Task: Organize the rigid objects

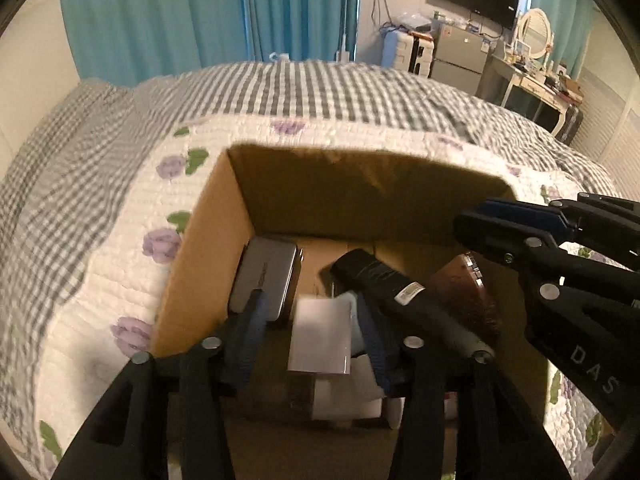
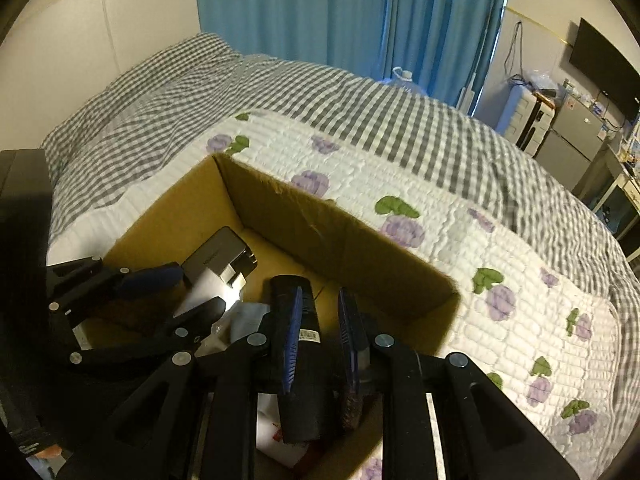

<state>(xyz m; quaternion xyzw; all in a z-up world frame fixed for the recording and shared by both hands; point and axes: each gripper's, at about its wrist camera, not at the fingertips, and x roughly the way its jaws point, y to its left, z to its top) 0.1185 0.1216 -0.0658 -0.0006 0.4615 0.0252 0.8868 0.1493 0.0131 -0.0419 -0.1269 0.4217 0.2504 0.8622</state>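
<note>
An open cardboard box [image 1: 360, 184] [image 2: 344, 240] sits on the bed. Inside lie a silver metal case [image 1: 266, 276] [image 2: 216, 256], a white box [image 1: 320, 336], a long black handled tool [image 1: 380, 276] [image 2: 298, 308] and a brown brush [image 1: 468, 292]. My left gripper [image 1: 316, 320] hangs open over the box, its blue pads either side of the white box, holding nothing. My right gripper [image 2: 320, 320] is open above the black tool and also shows at the right in the left wrist view [image 1: 520, 224]. The left gripper shows at the left of the right wrist view [image 2: 180, 292].
The box rests on a white quilt with purple flowers [image 2: 500, 264] over a grey checked bedcover [image 1: 280, 88]. Teal curtains [image 1: 200, 12] hang behind. A fridge [image 1: 460, 52], a TV and a dressing table [image 1: 536, 80] stand at the far right.
</note>
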